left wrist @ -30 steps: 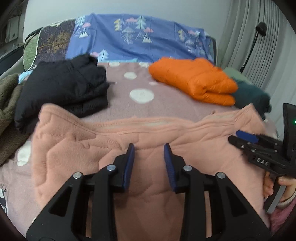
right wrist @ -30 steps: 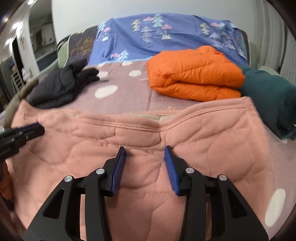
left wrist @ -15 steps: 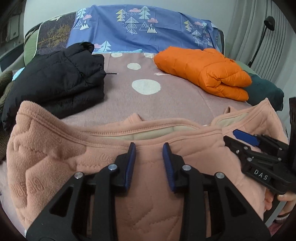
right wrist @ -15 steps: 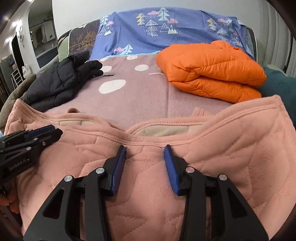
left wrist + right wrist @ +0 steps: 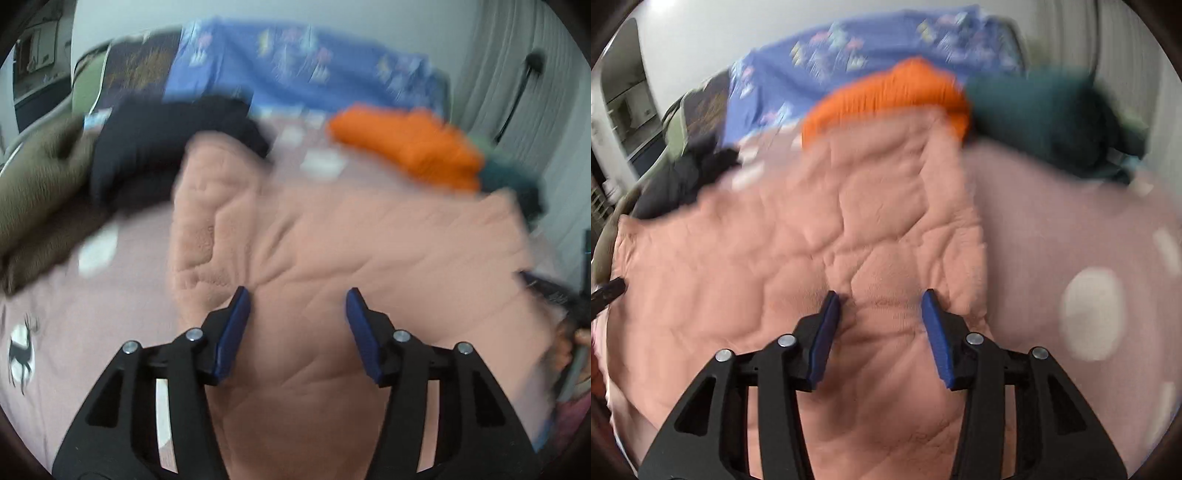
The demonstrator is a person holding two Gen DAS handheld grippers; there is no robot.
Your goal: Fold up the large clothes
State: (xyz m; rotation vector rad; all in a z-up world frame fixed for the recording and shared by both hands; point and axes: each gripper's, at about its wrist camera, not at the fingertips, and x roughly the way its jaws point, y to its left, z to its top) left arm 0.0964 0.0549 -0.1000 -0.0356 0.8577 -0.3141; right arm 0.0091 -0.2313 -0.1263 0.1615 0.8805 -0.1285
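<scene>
My left gripper (image 5: 298,302) points down at the bed with its blue pads (image 5: 236,332) standing well apart. The jaws have just been opening, and the pink fleece garment (image 5: 351,236) lies under and between them without being pinched; I see the cloth below the pads, not pressed by them. My right gripper (image 5: 881,306) hangs over the same garment (image 5: 798,258) near its right edge, and its jaws have also just opened a little wider. A ridge of fleece rises between the two pads there, but whether they press on it I cannot tell through the blur.

From the left wrist the garment spreads ahead and to both sides of my fingers, its left edge folded into a thick rounded border just left of the pads. From the right wrist its right edge runs just past my right pad, with the pink dotted blanket (image 5: 1071,229) bare beyond it.

Farther out, a black jacket (image 5: 159,147) sits at the garment's far left corner, a brown fleece item (image 5: 40,184) beside it. An orange puffer jacket (image 5: 410,144) lies folded beyond the far edge, a dark teal garment (image 5: 1045,118) to its right. A blue tree-printed cover (image 5: 303,77) stands at the head of the bed. Everything far is smeared by motion.
</scene>
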